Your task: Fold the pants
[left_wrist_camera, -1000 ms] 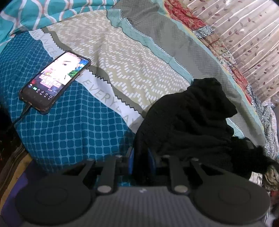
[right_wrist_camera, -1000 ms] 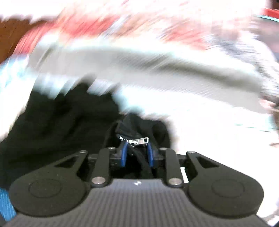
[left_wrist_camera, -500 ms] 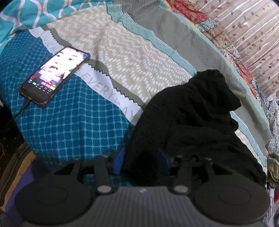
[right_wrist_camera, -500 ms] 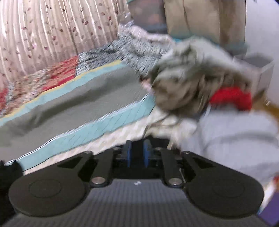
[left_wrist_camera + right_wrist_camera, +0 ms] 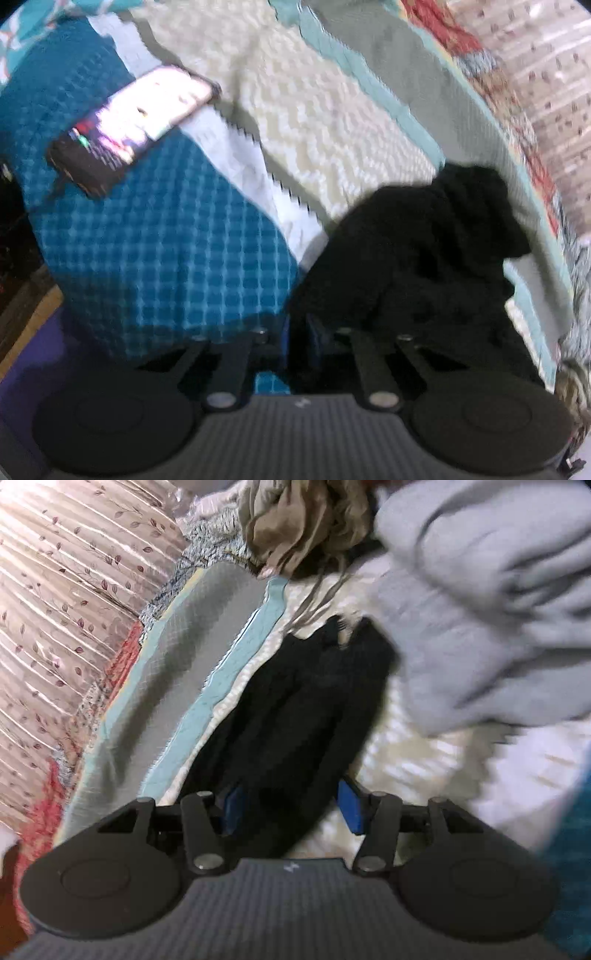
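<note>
pants: one
phone: one
grippers: two, left and right
grey garment: one
tan garment: one
bedspread: one

Pants plain black, also black in right wrist view. Bedspread patchwork: teal-blue grid of small squares at lower left of frame, cream chevron-textured panel at upper centre, white band with dark zigzag edge between, grey and light-aqua stripes at upper right. Phone black case, bright pinkish screen. Curtain pale pink, dark leaf print. Gripper pads blue. Light grey garment upper right; tan cloth top centre.
</note>
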A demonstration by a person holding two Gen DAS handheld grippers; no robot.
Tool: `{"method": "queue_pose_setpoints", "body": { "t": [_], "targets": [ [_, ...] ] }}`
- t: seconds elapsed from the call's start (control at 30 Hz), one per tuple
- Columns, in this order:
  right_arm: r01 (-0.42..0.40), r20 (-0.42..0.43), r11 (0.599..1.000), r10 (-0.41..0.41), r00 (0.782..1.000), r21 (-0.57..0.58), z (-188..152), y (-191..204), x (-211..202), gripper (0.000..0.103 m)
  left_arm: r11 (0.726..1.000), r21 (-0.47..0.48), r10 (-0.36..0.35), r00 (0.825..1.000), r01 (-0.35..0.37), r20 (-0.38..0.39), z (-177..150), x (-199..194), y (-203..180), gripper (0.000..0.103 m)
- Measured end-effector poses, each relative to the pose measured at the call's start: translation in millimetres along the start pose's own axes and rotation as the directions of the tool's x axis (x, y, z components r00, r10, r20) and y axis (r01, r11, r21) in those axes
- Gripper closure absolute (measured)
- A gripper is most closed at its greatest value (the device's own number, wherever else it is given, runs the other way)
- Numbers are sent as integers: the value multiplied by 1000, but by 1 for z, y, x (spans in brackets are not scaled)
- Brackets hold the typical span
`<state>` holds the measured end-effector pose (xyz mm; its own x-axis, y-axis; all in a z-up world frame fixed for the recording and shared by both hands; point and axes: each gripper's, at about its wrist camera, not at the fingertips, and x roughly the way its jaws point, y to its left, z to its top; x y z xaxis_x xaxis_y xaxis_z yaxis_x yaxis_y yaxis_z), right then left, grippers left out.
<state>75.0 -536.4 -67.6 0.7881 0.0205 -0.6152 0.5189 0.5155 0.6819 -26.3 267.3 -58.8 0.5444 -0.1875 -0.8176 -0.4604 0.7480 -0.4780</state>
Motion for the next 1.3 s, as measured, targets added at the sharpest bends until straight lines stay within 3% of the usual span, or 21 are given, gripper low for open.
{"method": "queue_pose_setpoints", "body": {
  "t": [0.03,0.1,0.17,0.27,0.37,0.47,0.5,0.57,0.63,0.67,0.73,0.83,0.93,0.97,1.03,1.07,1.1,1.13,1.17,1.23,1.3],
  "targets": [
    [27,-32,1000,-28,999,-6,2,8,2,94,1000,-2,-2,1000,2,24,6,-8,1,93],
    [60,-11,998,-61,998,-30,7,23,-7,94,999,-21,-40,997,41,60,19,-25,4,94],
    [48,81,995,-41,996,-85,15,41,-39,94,996,-29,-85,993,88,79,33,-41,7,95],
    [39,191,990,-13,982,-133,26,54,-97,94,995,9,-101,991,101,91,47,-57,3,95],
    [101,248,976,-51,968,-195,28,53,-142,94,996,63,-63,993,56,101,51,-65,3,101],
    [202,263,950,-137,955,-238,18,36,-154,93,986,137,68,985,-90,160,43,-67,10,101],
    [242,256,936,-177,950,-254,12,28,-150,93,983,149,89,985,-111,146,39,-64,14,101],
    [315,209,915,-266,941,-254,-3,3,-140,84,985,135,96,991,-108,89,30,-53,29,99],
    [435,173,872,-403,899,-227,-17,-18,-130,46,989,114,81,993,-91,89,26,-51,39,99],
    [469,180,864,-439,880,-183,-25,-32,-133,43,991,109,68,992,-80,106,26,-52,40,99],
    [461,179,885,-444,878,-64,-37,-52,-144,44,988,137,46,989,-65,139,29,-53,34,97],
    [482,285,876,-466,837,17,-43,-47,-161,53,964,257,19,984,-65,178,40,-40,1,88],
    [453,397,888,-390,831,-76,-49,-9,-172,53,909,411,-28,973,-71,231,55,-13,-53,63],
    [426,417,897,-345,841,-118,-50,5,-174,53,884,463,-54,968,-69,247,59,-3,-73,57],
    [317,377,919,-214,901,-236,-49,38,-168,53,826,562,-112,961,-51,251,60,18,-111,52],
    [262,329,919,-160,931,-295,-48,56,-159,53,781,623,-145,959,-39,242,59,30,-132,43],
    [204,276,913,-106,955,-354,-46,75,-147,53,721,692,-173,956,-41,237,56,44,-153,37],
    [148,225,904,-60,972,-401,-48,94,-136,53,659,749,-187,951,-63,245,51,59,-171,23],
    [84,163,891,-11,987,-446,-56,113,-124,53,617,783,-190,948,-87,255,47,73,-184,18],
    [-56,10,850,72,997,-524,-65,159,-90,53,564,824,-192,960,-62,203,43,105,-202,18],
    [-157,-121,797,106,987,-584,-81,207,-49,52,551,834,-168,977,-14,128,42,135,-211,38]
  ]
}}
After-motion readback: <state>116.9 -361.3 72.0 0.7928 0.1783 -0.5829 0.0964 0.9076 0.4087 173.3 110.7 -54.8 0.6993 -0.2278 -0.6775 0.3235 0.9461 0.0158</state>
